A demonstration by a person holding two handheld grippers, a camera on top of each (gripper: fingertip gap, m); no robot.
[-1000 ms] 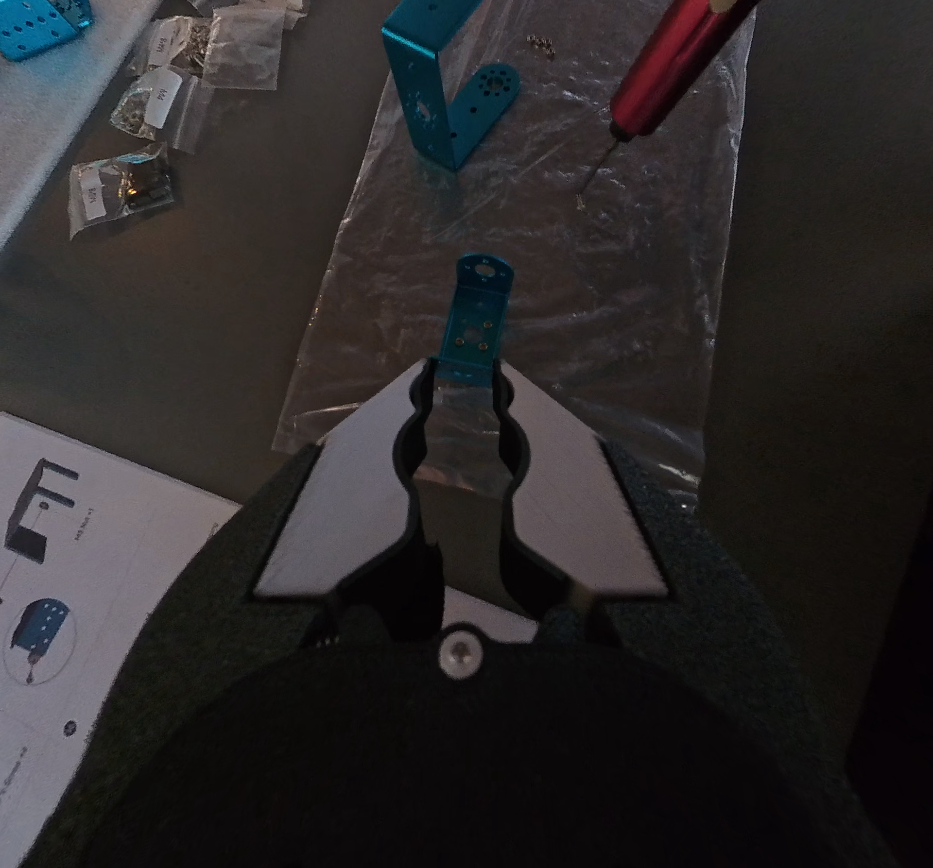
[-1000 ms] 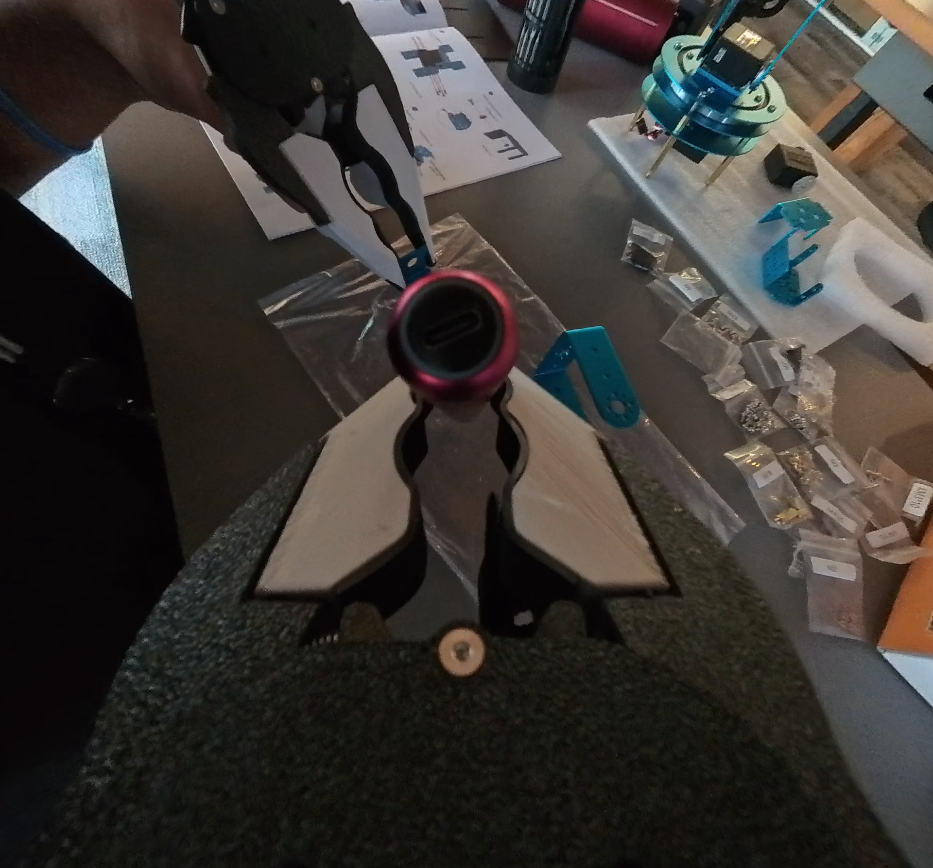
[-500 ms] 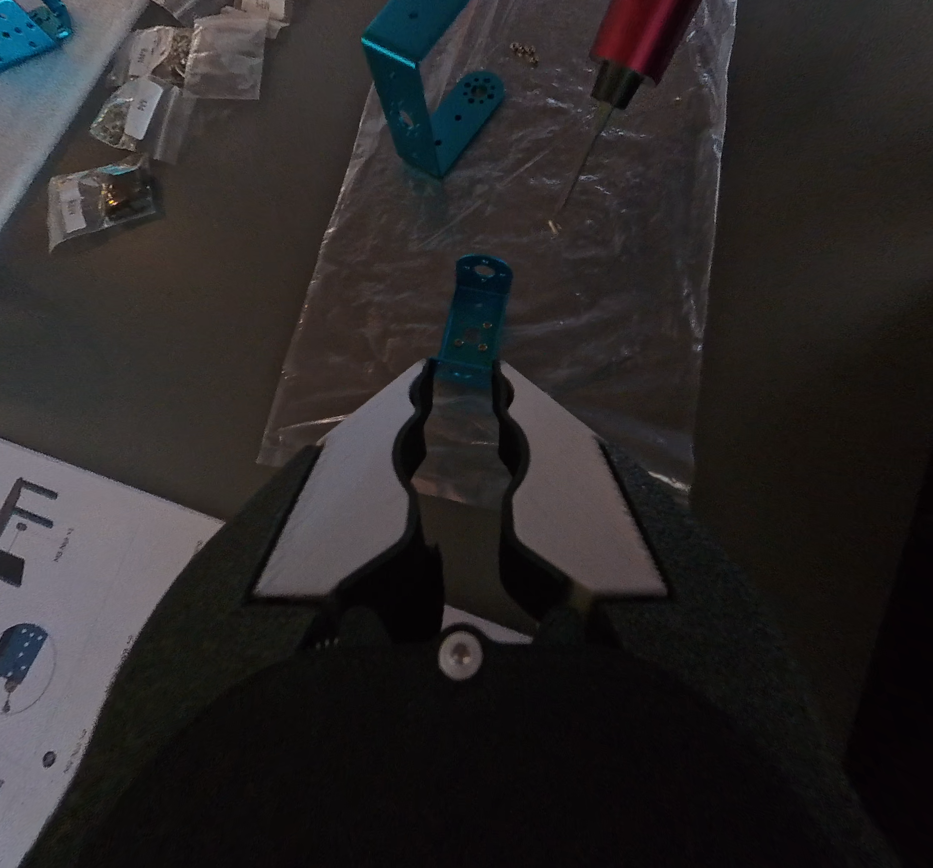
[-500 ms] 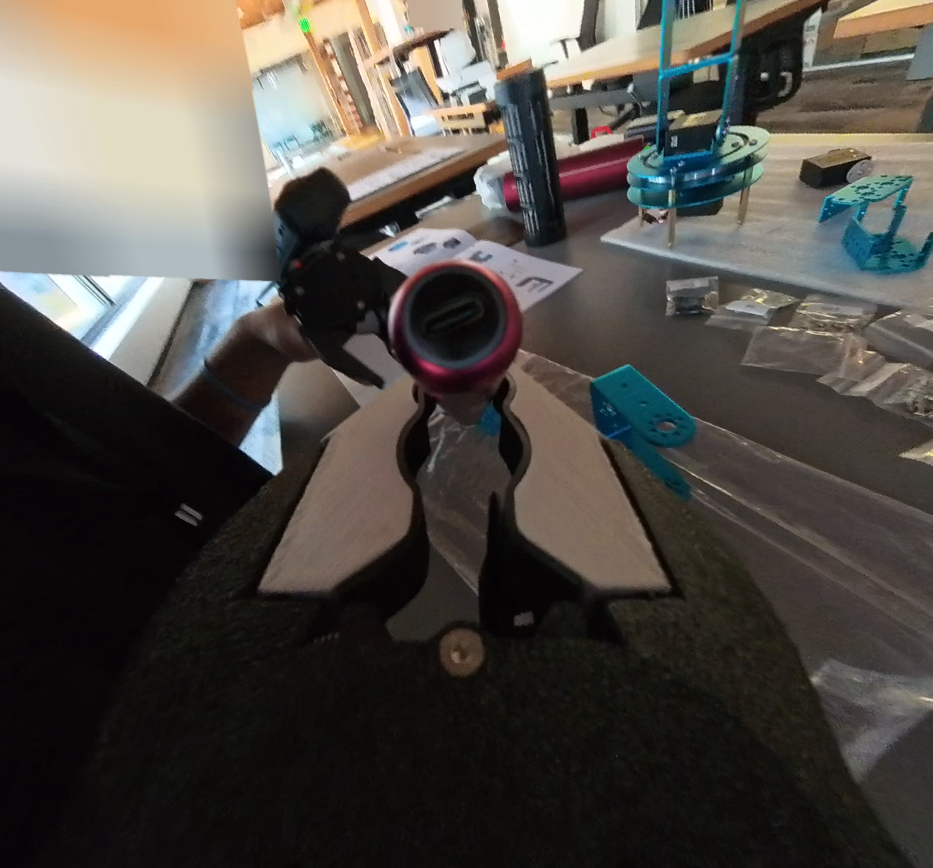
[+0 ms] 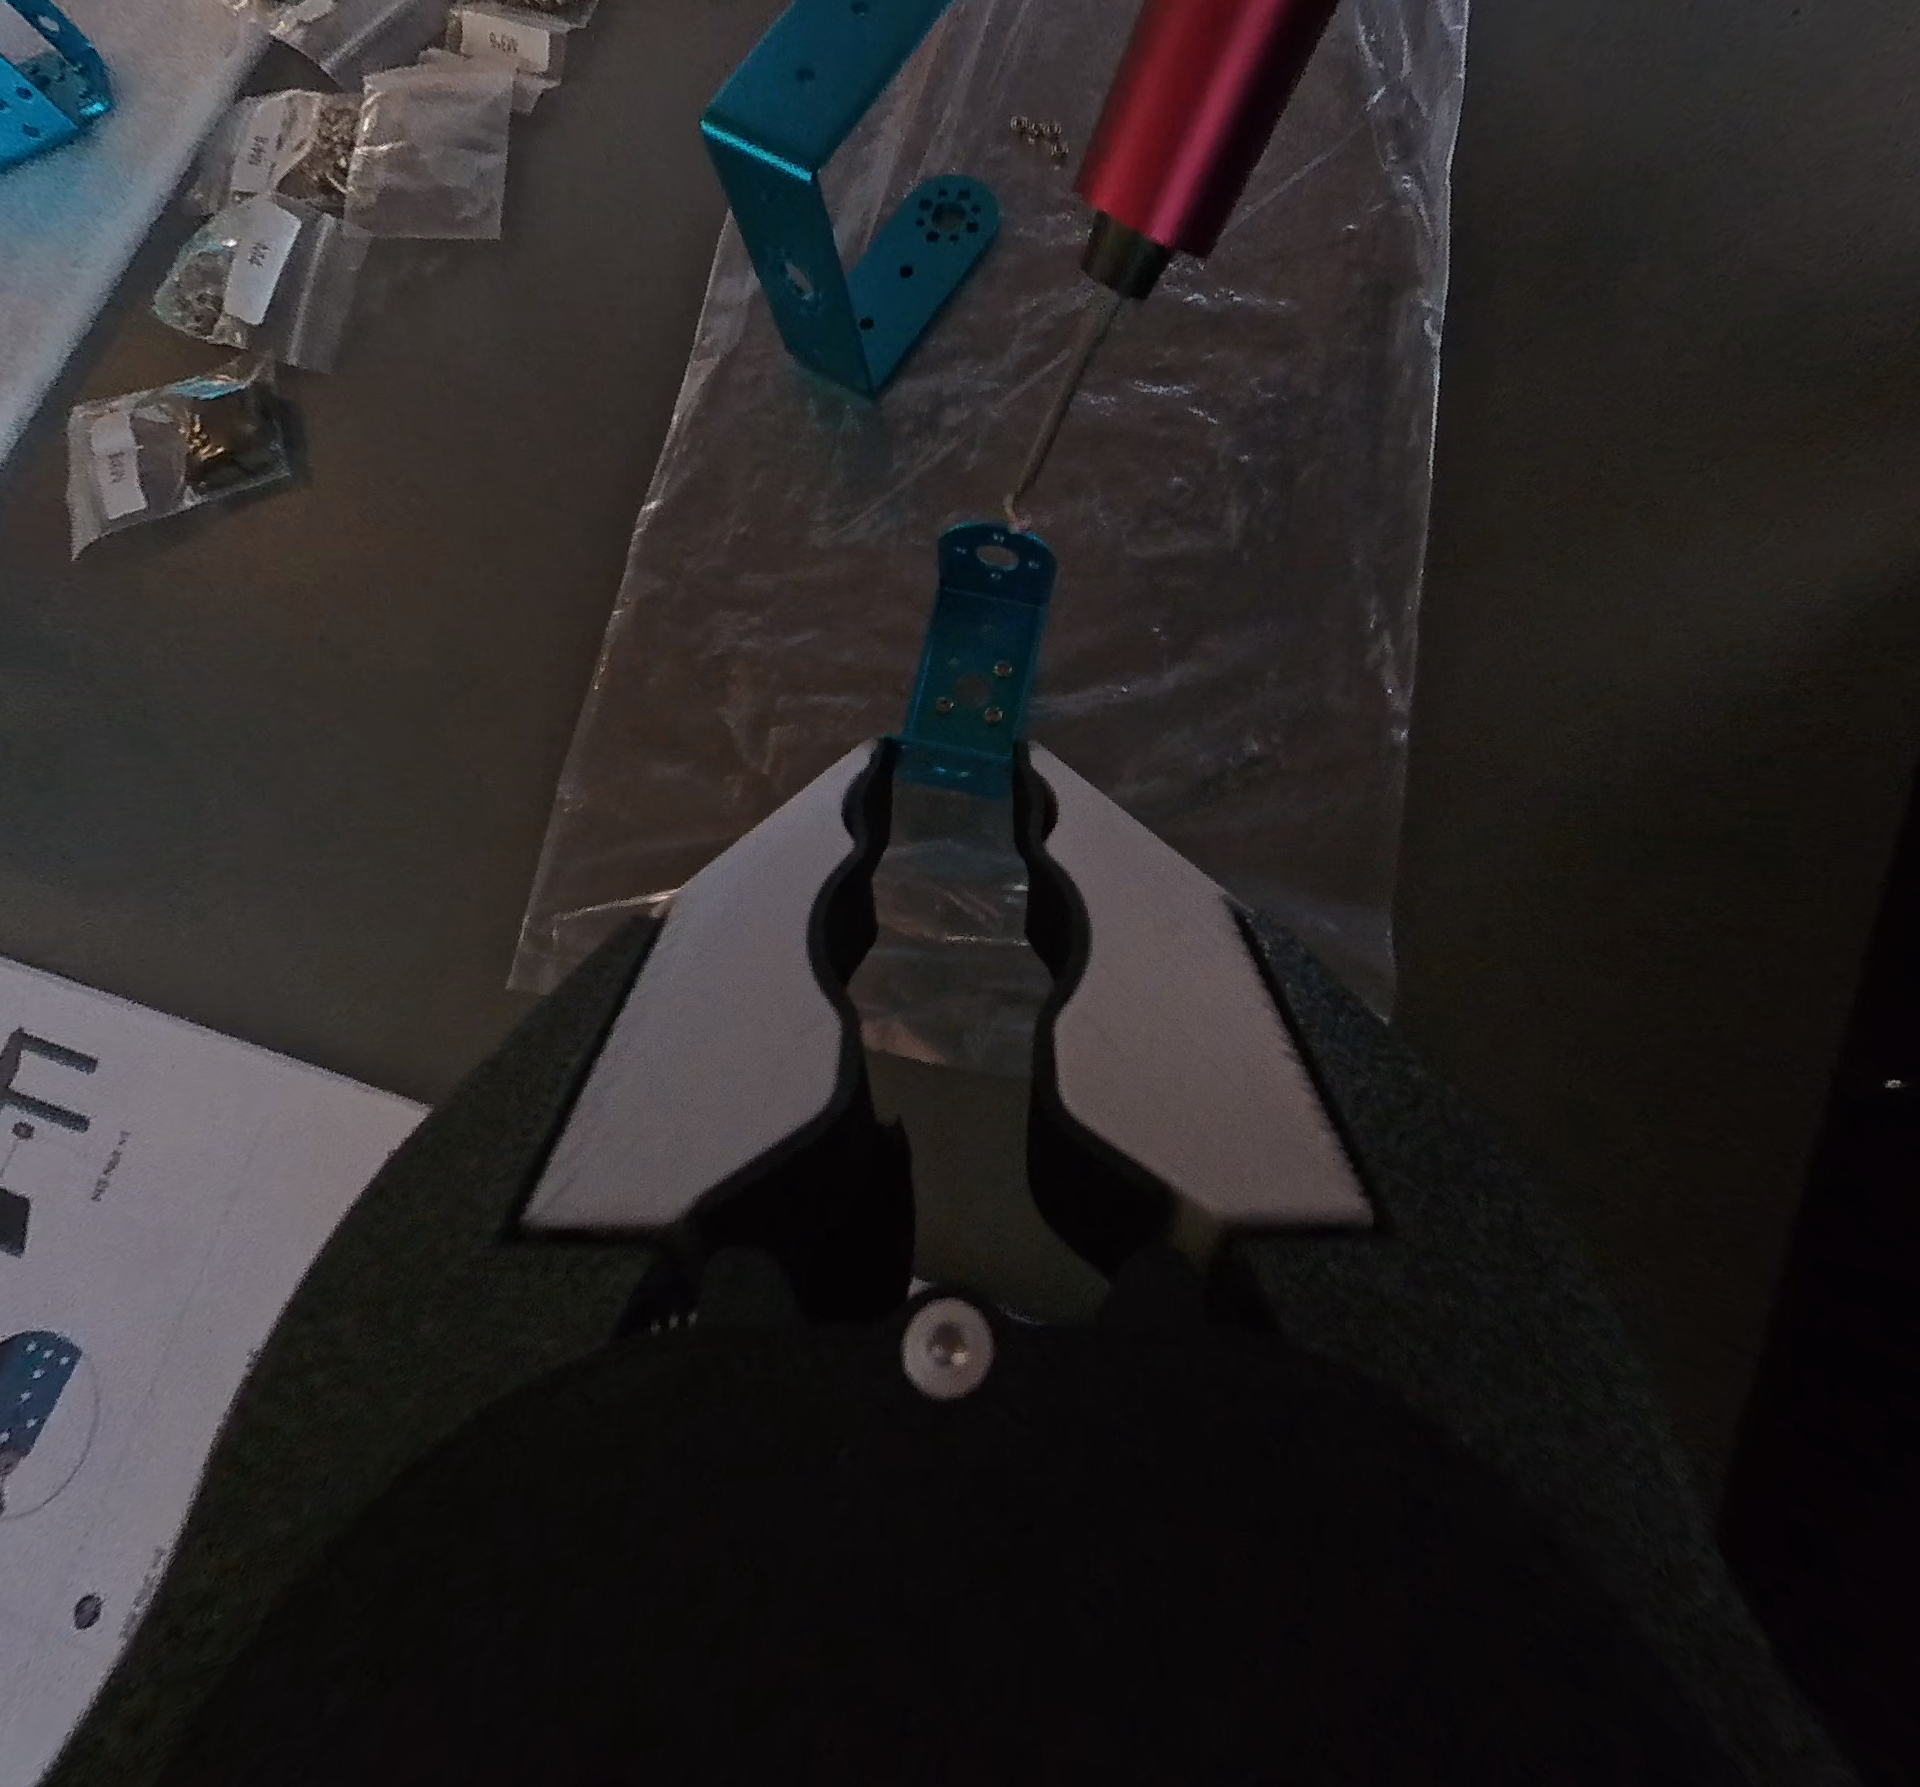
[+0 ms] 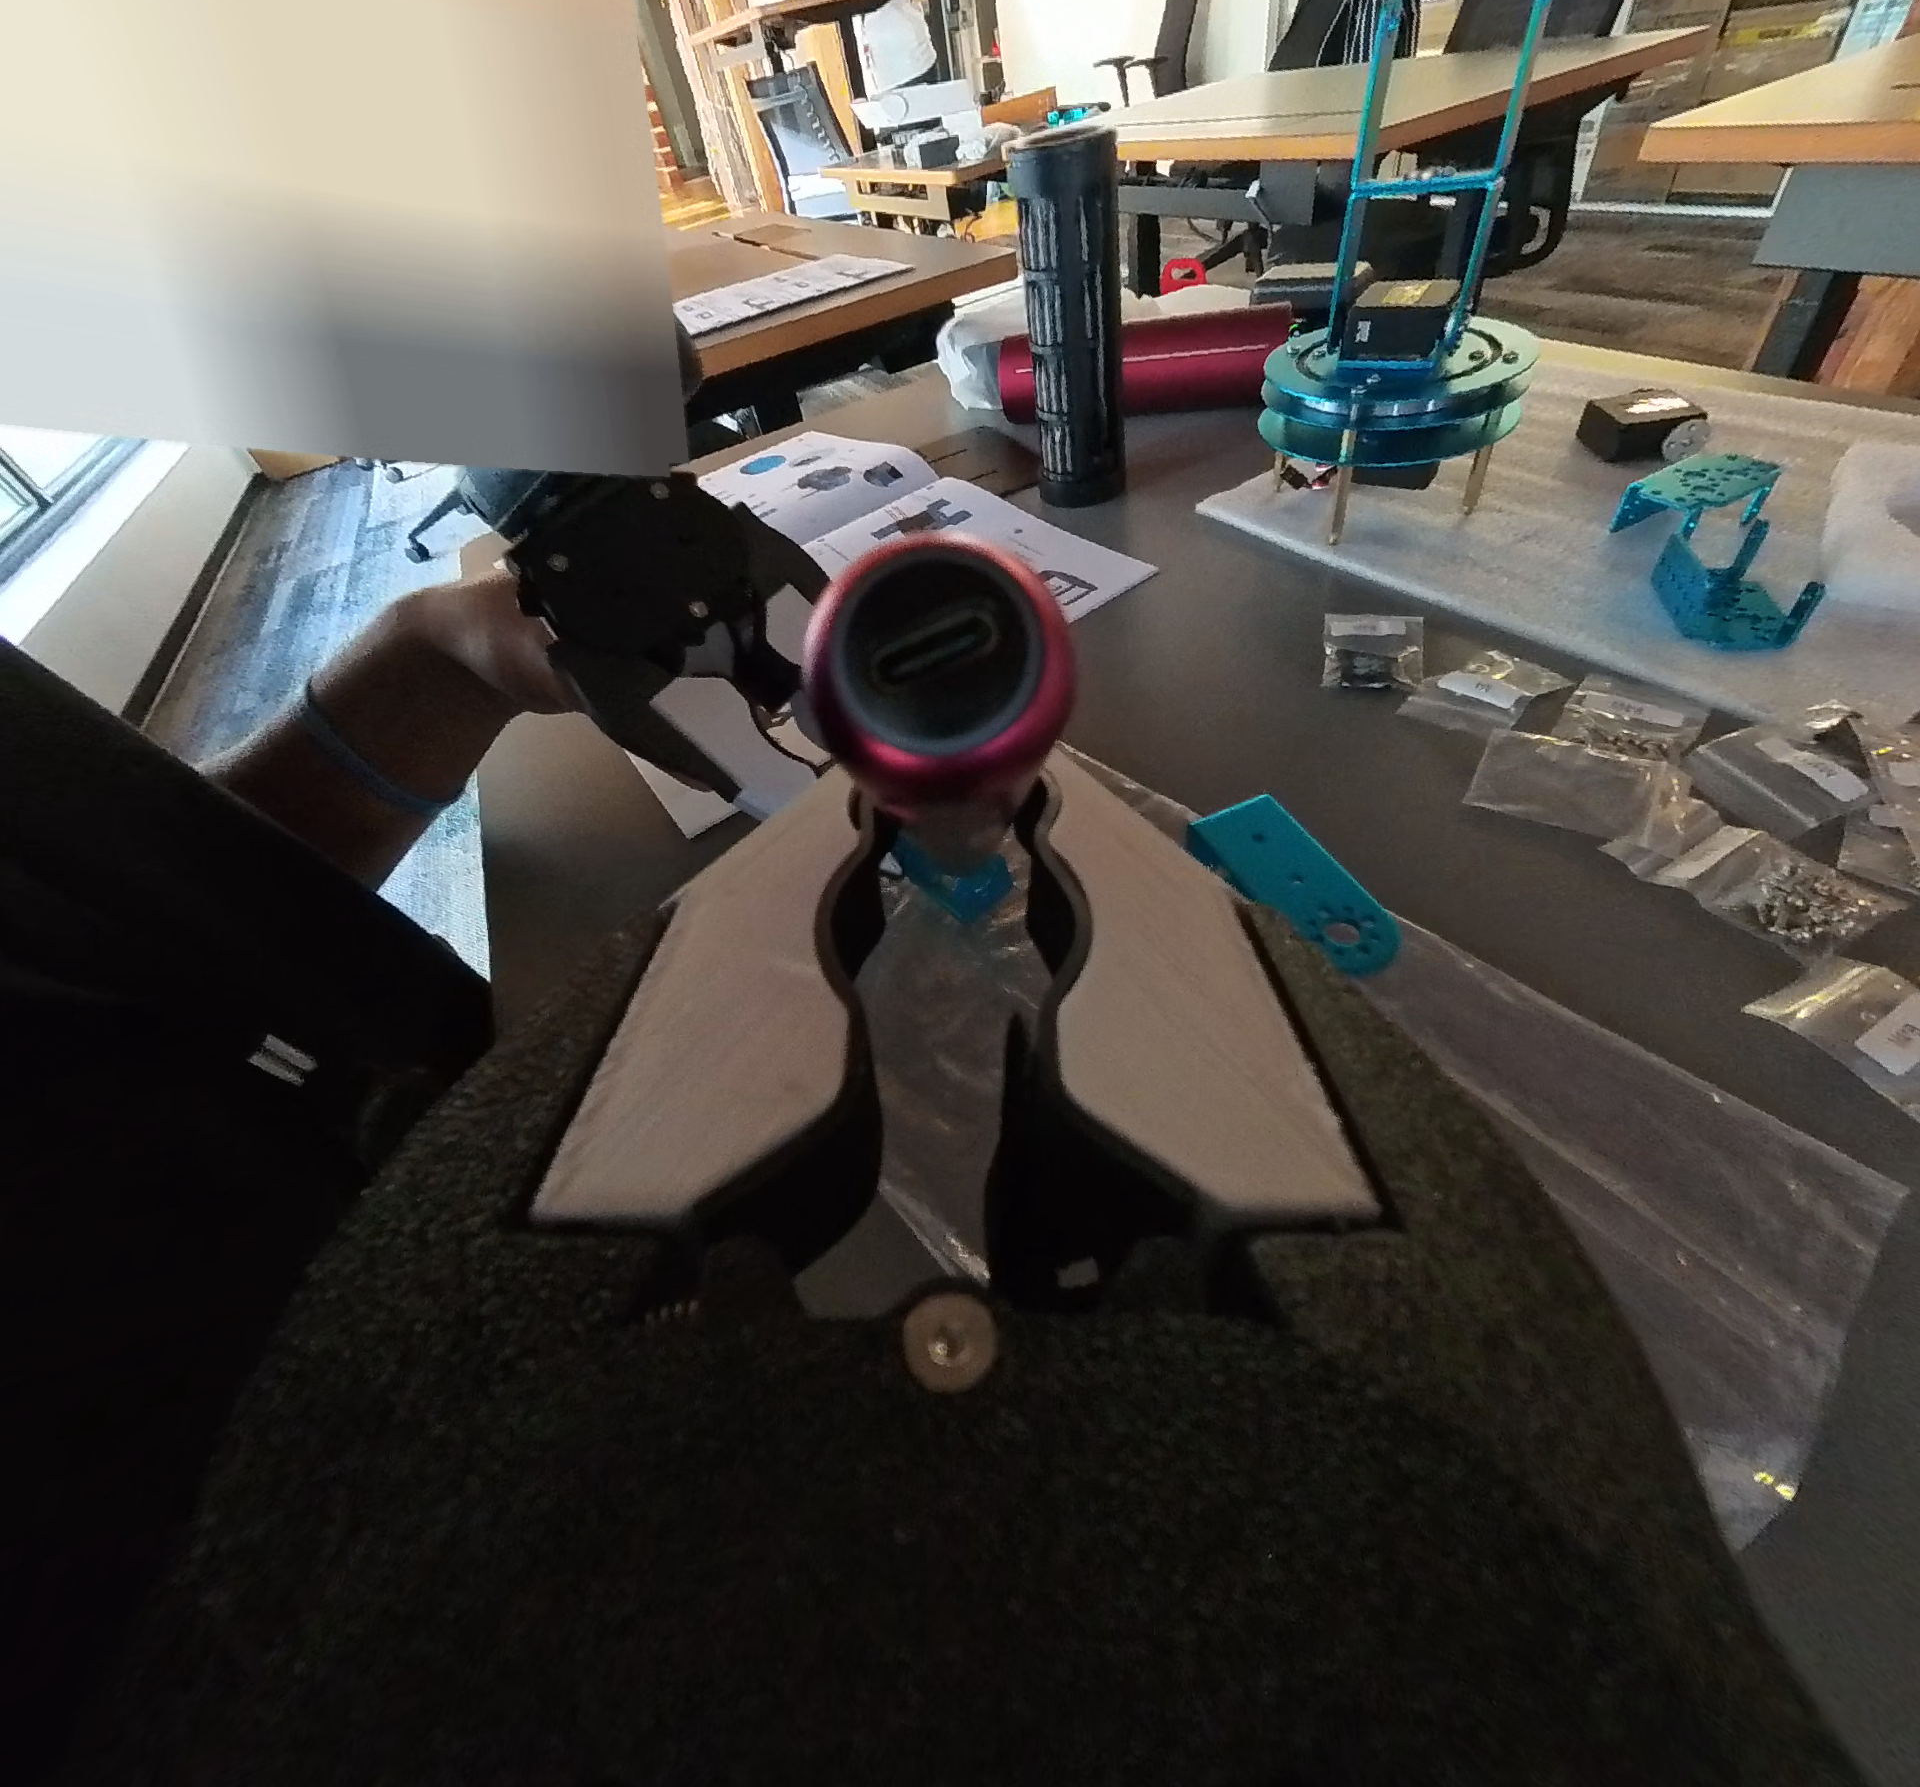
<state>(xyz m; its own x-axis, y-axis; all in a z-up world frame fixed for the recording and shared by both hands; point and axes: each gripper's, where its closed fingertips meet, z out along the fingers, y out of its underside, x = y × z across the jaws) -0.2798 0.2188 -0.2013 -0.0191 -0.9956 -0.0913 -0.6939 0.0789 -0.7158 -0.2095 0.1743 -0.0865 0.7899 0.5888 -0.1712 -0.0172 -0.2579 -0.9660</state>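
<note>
My left gripper (image 5: 954,763) is shut on a small blue metal bracket (image 5: 977,667) and holds it over a clear plastic sheet (image 5: 1226,490). My right gripper (image 6: 943,812) is shut on a red electric screwdriver (image 6: 935,667), seen end-on. In the left wrist view the screwdriver (image 5: 1216,64) slants down from the top right, and its thin bit tip touches the bracket's far flange. The small bracket also shows in the right wrist view (image 6: 961,890) just beyond my fingertips. The left gripper (image 6: 665,615), held by a hand, shows there too.
A larger blue U-bracket (image 5: 862,168) stands on the sheet, with tiny screws (image 5: 1039,135) beside it. Several small bags of hardware (image 5: 312,179) lie at the left. An instruction booklet (image 5: 135,1270) lies near. A blue round assembly (image 6: 1392,376), a black cylinder (image 6: 1075,314) and more blue brackets (image 6: 1704,542) stand farther back. The gap from one gripper's tips to the other's is roughly 15 cm.
The screwdriver has come down and toward the small bracket, and its bit tip now meets the bracket's far end. The right wrist view has tilted up. The left gripper has kept its hold.
</note>
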